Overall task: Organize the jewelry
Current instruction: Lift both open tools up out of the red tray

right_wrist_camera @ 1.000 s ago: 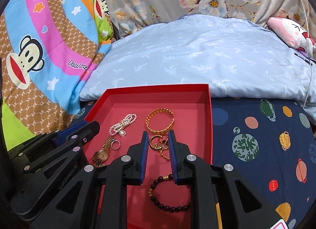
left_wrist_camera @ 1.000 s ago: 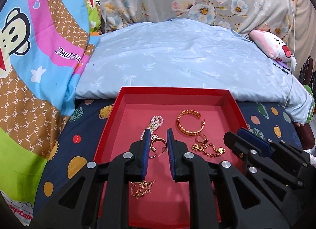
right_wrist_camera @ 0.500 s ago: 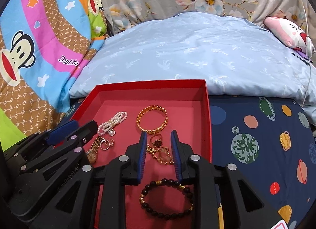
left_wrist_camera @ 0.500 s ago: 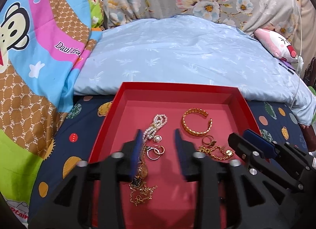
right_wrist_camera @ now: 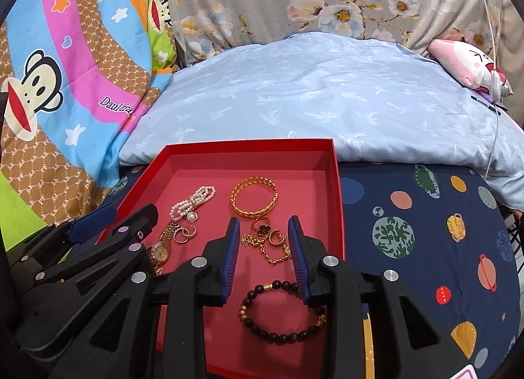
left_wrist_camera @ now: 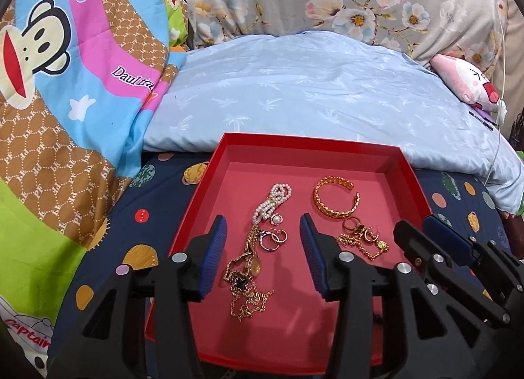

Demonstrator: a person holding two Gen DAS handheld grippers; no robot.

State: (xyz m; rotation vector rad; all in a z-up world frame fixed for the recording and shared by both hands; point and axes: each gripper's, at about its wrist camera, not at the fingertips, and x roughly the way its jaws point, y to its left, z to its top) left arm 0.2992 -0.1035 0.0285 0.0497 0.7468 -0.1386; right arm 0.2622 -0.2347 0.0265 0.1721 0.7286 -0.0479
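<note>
Here we see the red tray point(left_wrist_camera: 406, 163) on the bed; it holds all the jewelry: a stiff gold bangle point(left_wrist_camera: 335, 200), pearls point(left_wrist_camera: 273, 200), a limp tangled chain point(left_wrist_camera: 249, 300) probably best pinched at one loop. Our left gripper point(left_wrist_camera: 263, 254) and right gripper point(right_wrist_camera: 262, 258) both hover wide and empty.

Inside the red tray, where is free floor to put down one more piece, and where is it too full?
Bare floor runs along the red tray far wall, beyond the pearl bracelet and gold bangle. Crowded: the watch and hoops cluster, and the gold chain tangle above the dark bead bracelet.
</note>
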